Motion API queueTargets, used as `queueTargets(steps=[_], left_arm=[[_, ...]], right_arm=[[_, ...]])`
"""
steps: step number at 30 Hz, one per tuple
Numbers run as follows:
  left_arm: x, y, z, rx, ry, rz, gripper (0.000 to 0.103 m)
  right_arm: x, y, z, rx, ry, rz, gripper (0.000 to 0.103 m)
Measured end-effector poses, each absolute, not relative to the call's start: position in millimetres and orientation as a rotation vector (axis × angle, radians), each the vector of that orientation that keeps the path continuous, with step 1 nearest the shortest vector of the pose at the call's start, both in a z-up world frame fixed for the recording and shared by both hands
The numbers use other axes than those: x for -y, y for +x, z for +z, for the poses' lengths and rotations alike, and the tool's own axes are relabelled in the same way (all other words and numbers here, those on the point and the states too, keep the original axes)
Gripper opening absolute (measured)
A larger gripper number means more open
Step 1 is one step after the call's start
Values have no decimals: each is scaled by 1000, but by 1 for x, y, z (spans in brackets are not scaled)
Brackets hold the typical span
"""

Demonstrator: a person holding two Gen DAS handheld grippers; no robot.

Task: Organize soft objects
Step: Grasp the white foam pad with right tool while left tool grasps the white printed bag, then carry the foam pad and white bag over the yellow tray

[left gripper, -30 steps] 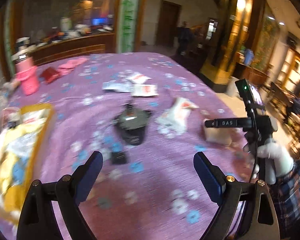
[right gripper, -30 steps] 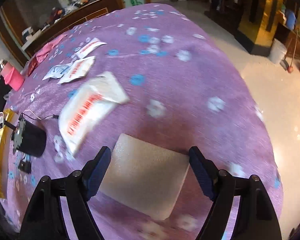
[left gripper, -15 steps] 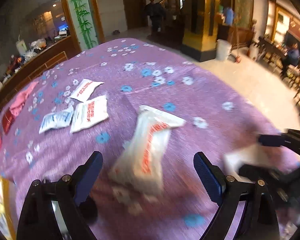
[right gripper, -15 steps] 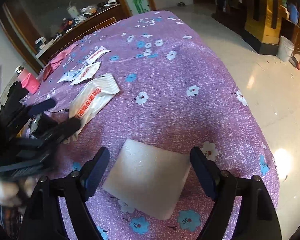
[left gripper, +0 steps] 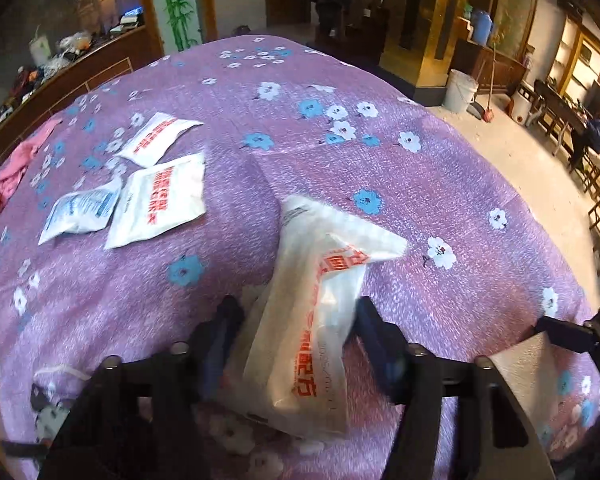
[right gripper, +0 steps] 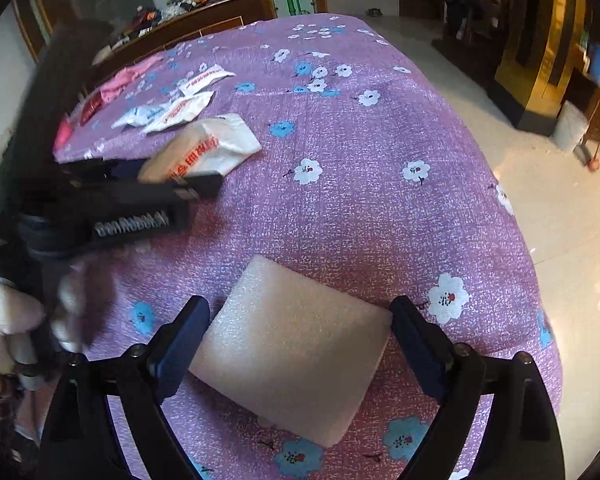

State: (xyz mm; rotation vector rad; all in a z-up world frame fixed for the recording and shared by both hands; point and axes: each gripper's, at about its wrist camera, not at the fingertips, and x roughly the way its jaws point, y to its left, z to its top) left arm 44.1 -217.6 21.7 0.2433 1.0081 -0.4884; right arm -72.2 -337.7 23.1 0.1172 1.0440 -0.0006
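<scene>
Left wrist view: the left gripper (left gripper: pixel 296 344) has its blurred fingers pressed against a crinkly white plastic packet (left gripper: pixel 316 312) with red print, grasping it on the purple flowered cloth (left gripper: pixel 440 184). Three flat sachets (left gripper: pixel 160 200) lie far left.

Right wrist view: the right gripper (right gripper: pixel 300 344) is spread wide, released, straddling a pale square foam pad (right gripper: pixel 292 344) with a grainy surface, lying near on the cloth.

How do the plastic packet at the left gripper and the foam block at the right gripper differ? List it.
The plastic packet is glossy, crinkled and printed in red; the foam block is plain, matte and squarish. The packet tilts up off the purple cloth; the block lies flat. Each sits between a gripper's fingers.
</scene>
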Motion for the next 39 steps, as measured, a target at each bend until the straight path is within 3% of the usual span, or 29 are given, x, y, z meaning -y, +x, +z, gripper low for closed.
queueTargets(steps=[2,16,25,39], left_arm=[[210,36,29,-992,218,-479,47],[159,-25,77,-927,-31,-607,47],[28,-79,106,-788,-205,-463,47],[-185,-106,85,-716,-364,13,47]], right_arm=[[337,-73,24,-1040,111,4,87],[335,-98,60,-937,203,48,86],[260,-96,85,-890,160,225,86],[83,-78,111,-876,28,527,86]])
